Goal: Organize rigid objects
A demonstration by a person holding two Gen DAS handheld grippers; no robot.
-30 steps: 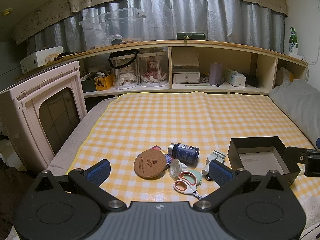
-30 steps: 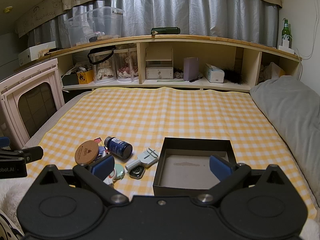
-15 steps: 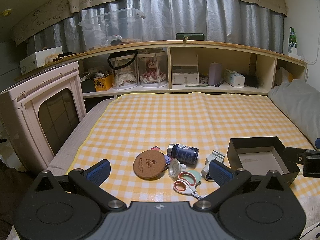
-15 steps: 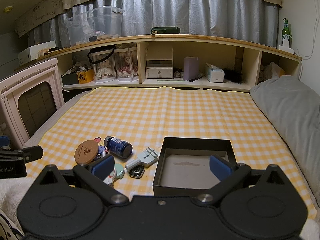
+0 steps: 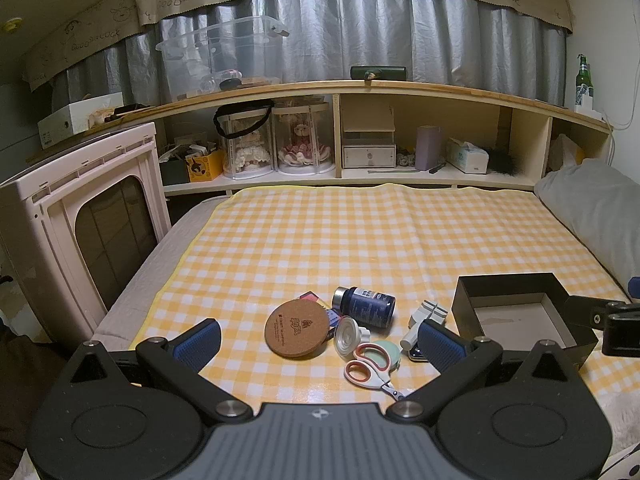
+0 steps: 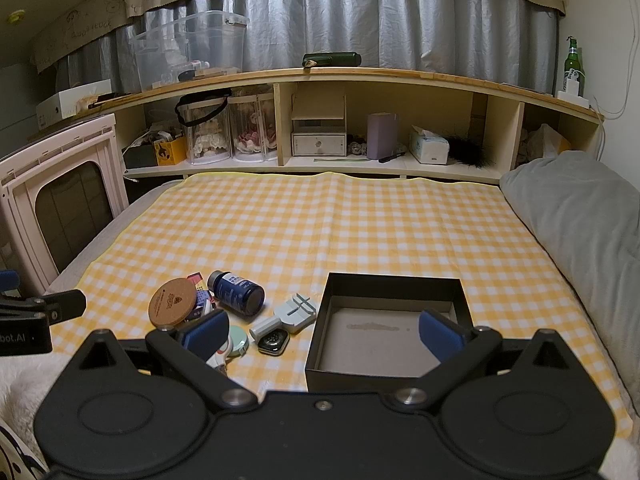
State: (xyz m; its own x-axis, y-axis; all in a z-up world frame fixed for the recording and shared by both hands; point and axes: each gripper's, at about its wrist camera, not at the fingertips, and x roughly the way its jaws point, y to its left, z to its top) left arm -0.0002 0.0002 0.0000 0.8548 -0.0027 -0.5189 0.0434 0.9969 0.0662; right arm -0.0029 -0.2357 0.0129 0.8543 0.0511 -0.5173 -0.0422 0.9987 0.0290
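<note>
Both grippers hang low over the near edge of a bed covered by a yellow-and-white checked cloth (image 5: 360, 232), and each has its jaws spread wide with nothing between them. In the left wrist view the left gripper (image 5: 318, 342) fills the bottom of the frame, its blue pads flanking a cluster of small things at lower centre. A round cork coaster (image 5: 297, 328) lies there, tilted up on a small colourful box that is mostly hidden. Just right of it a dark blue bottle (image 5: 366, 305) lies on its side. Below the bottle are a white plastic cap (image 5: 347, 333) and red-handled scissors (image 5: 370, 370), the scissors resting across a pale green disc (image 5: 390, 352).

In the right wrist view the right gripper (image 6: 322, 332) sits at the bottom, its right pad in front of an open black box (image 6: 390, 284) at lower centre, which shows only a bare grey floor. Left of the box lie a pale grey clip-like tool (image 6: 290, 316) and a smartwatch body (image 6: 273, 341), close together.
</note>
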